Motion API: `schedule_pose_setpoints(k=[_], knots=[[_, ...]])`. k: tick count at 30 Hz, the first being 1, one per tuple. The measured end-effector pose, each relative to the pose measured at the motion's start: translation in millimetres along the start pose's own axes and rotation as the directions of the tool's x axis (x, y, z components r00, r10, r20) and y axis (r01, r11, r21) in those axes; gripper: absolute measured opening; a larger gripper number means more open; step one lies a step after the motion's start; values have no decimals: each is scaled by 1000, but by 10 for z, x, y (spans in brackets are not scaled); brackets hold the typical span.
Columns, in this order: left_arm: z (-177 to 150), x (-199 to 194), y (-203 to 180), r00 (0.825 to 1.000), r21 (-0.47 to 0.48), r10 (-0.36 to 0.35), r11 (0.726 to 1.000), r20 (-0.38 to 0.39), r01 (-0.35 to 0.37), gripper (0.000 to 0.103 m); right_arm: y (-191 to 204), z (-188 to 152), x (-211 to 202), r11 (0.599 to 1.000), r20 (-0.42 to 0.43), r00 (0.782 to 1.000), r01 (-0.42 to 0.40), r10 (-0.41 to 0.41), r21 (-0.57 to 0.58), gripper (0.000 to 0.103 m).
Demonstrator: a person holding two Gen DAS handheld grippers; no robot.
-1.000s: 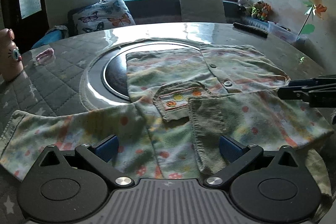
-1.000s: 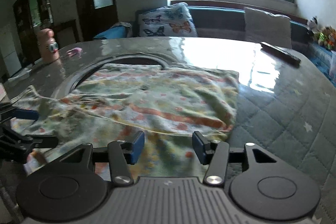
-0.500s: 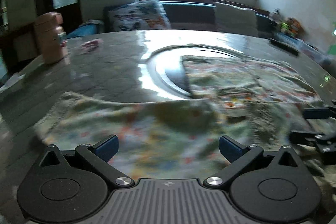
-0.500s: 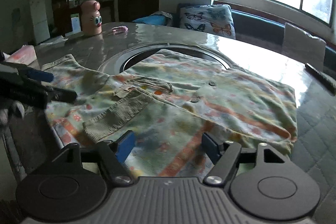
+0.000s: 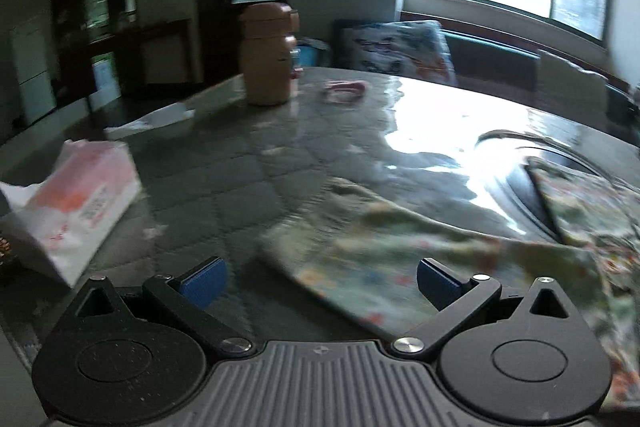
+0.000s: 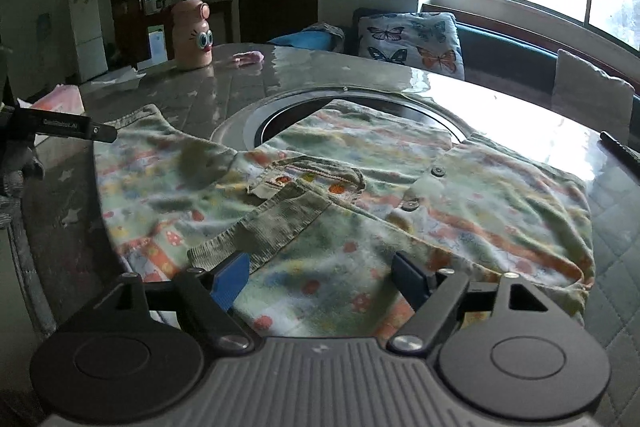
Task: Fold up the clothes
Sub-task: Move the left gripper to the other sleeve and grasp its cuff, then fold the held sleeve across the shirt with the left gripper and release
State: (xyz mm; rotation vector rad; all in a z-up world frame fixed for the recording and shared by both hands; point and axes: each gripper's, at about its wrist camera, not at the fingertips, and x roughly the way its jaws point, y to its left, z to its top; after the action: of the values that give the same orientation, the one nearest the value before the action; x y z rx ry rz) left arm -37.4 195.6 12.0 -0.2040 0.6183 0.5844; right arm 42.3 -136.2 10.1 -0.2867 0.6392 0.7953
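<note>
Since a second ago the left gripper [image 5: 318,281] has swung away from the shirt's middle to its outstretched sleeve [image 5: 360,259], which now lies just ahead of and between its released, wide-apart jaws. That looks like lining up to fold the sleeve in. The right gripper [image 6: 320,277] hovers over the near hem, jaws also spread, grasping nothing. One shirt [image 6: 340,195] lies spread on the worktop [image 6: 520,115], its other sleeve already laid across the chest. I count two buttons, one bottle [image 6: 192,35] and one tissue pack [image 5: 80,195], off left of the left jaws.
</note>
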Motion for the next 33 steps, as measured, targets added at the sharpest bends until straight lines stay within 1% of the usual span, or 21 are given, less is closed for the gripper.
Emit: schedule_pose_setpoints(k=[2, 6, 7, 10, 11, 12, 13, 14, 16, 17, 19, 20, 22, 24, 27, 29, 31, 33], knots=[[29, 47, 53, 1000, -12, 9, 1000, -2, -9, 100, -19, 1, -17, 1000, 2, 1000, 3, -3, 5, 80], [65, 127, 95, 1000, -30, 11, 999, -13, -11, 92, -40, -25, -22, 1000, -4, 1000, 4, -4, 17, 80], [73, 147, 102, 1000, -35, 10, 999, -17, -10, 88, -45, -31, -23, 1000, -6, 1000, 4, -4, 20, 80], [88, 200, 116, 1000, -45, 9, 999, -25, -10, 80, -60, -46, -32, 1000, -8, 1000, 6, -5, 28, 80], [83, 210, 115, 1000, -46, 10, 999, -26, -11, 80, -65, -49, -37, 999, -8, 1000, 6, -6, 31, 80], [79, 221, 114, 1000, -46, 11, 999, -27, -12, 77, -69, -52, -43, 999, -7, 1000, 7, -7, 34, 80], [76, 220, 113, 1000, -43, 11, 999, -24, -12, 72, -73, -55, -48, 999, -7, 1000, 8, -7, 37, 80], [74, 217, 111, 1000, -40, 11, 999, -20, -11, 70, -74, -57, -52, 999, -7, 1000, 9, -8, 40, 80], [73, 211, 114, 1000, -36, 8, 999, -13, -9, 55, -81, -64, -59, 999, -6, 1000, 9, -9, 47, 80], [75, 209, 121, 1000, -36, 5, 999, -10, -6, 51, -86, -70, -63, 999, -5, 1000, 8, -8, 54, 80], [76, 200, 128, 1000, -35, -6, 999, -6, 6, 36, -94, -83, -70, 998, -4, 1000, 8, -8, 66, 80], [75, 193, 126, 1000, -33, -17, 999, -4, 17, 31, -97, -89, -73, 998, -3, 1000, 8, -8, 70, 80], [76, 183, 106, 999, -30, -41, 999, -6, 41, 17, -103, -99, -78, 997, -3, 1000, 9, -9, 76, 80], [75, 158, 72, 997, -33, -72, 997, -11, 71, 13, -103, -104, -94, 997, 0, 1000, 10, -10, 80, 80], [86, 76, -15, 990, -40, -142, 989, -14, 141, 12, -117, -106, -129, 996, 9, 1000, 15, -15, 88, 80], [96, -13, -102, 980, -36, -200, 979, -6, 199, 12, -140, -112, -160, 995, 17, 1000, 20, -22, 99, 80], [114, -110, -208, 967, -25, -255, 967, 1, 255, 12, -170, -122, -192, 993, 25, 999, 26, -28, 111, 80], [135, -209, -332, 948, -18, -319, 948, 1, 319, 12, -201, -135, -227, 992, 33, 999, 31, -36, 123, 80]])
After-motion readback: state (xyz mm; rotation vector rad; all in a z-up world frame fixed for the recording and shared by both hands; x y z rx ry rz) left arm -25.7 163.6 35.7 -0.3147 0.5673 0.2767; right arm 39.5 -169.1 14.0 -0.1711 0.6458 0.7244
